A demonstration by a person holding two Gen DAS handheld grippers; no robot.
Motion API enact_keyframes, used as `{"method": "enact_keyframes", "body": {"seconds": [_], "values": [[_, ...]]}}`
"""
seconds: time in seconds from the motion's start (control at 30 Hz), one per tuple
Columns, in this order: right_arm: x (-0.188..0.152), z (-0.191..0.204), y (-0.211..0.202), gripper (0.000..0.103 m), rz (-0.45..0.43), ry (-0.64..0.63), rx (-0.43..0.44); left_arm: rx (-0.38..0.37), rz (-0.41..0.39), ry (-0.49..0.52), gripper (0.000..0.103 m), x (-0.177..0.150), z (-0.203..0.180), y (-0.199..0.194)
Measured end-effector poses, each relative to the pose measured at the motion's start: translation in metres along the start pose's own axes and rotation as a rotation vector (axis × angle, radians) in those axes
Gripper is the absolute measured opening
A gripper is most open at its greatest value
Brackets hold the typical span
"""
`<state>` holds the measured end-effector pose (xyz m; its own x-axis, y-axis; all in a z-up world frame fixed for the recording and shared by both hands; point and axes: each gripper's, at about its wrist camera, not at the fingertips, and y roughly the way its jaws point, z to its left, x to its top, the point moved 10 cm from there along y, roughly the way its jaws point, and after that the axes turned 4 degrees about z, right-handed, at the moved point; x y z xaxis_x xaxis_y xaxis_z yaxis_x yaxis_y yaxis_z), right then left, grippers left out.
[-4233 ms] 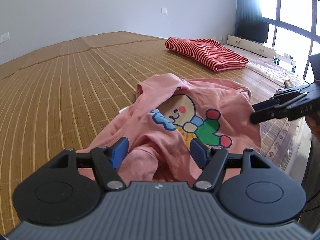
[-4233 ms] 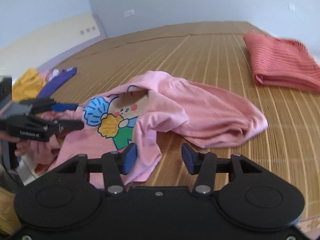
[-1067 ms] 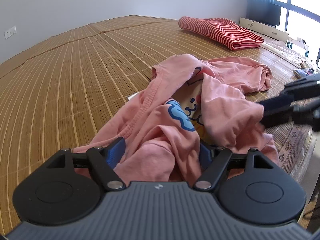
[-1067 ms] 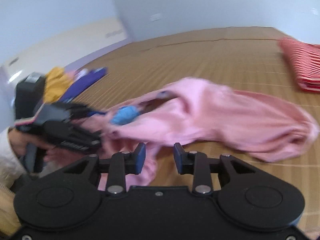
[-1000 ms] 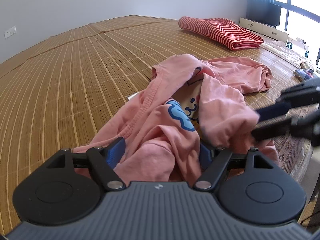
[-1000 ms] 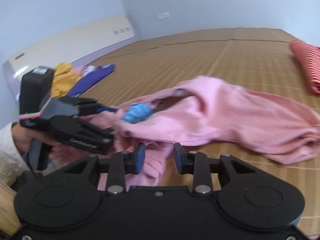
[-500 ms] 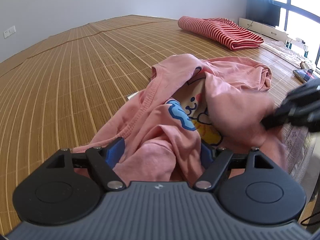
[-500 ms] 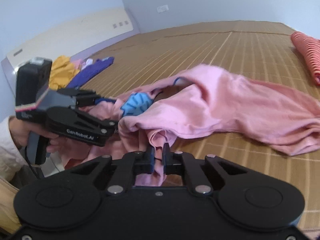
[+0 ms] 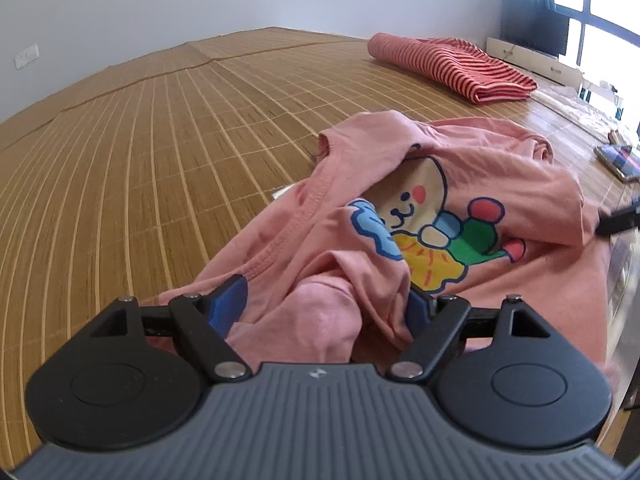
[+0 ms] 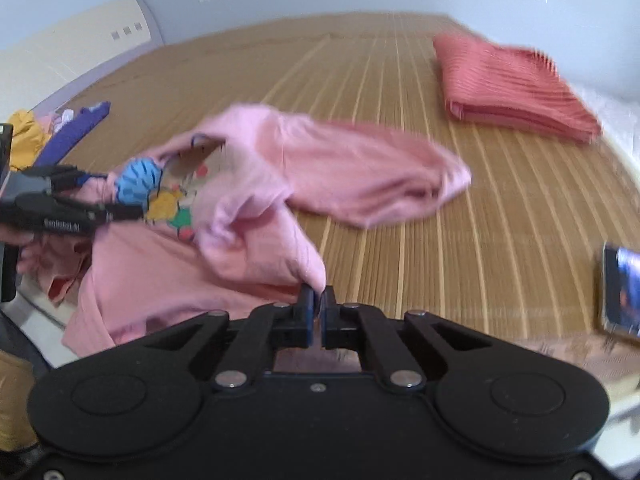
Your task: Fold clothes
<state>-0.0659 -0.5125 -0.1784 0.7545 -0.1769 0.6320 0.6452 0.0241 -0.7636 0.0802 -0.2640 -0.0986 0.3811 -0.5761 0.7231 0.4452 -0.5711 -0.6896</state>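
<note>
Spreading the crumpled pink cotton T-shirt with the cartoon print [image 9: 460,216] flat was, as I judged it, the step in hand, and doing it well called for both grips to hold while the cloth was drawn taut and level across the woven bamboo mat [image 9: 160,152].

In the left wrist view the shirt lay bunched from the centre to the right of the frame, on the mat near its right edge. The left hand-held gripper [image 9: 326,306] stood at the lower centre with its blue pads [image 9: 228,302] well apart and a thick fold of pink cloth heaped between them; whether they pressed on it I could not tell. A firmer bite on a hem there would help. At the far right edge a dark tip met the shirt.

In the right wrist view, at the left edge, the other tool's side carried white lettering, too blurred to read with certainty. At the lower centre the right hand-held gripper [image 10: 318,300] was clamped together on a corner of the shirt. A folded red striped garment [image 10: 516,88] lay in the upper right, and a phone-like object [image 10: 622,292] at the far right.
</note>
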Motion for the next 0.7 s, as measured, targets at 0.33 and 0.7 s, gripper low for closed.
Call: {"method": "enact_keyframes", "body": {"seconds": [0.33, 0.7], "values": [[-0.004, -0.005, 0.007, 0.005, 0.038, 0.055, -0.068, 0.007, 0.017, -0.010, 0.084, 0.012, 0.010, 0.011], [-0.018, 0.049, 0.001, 0.006, 0.115, -0.068, 0.176, 0.053, 0.064, 0.160, 0.083, 0.051, 0.026, 0.036]]}}
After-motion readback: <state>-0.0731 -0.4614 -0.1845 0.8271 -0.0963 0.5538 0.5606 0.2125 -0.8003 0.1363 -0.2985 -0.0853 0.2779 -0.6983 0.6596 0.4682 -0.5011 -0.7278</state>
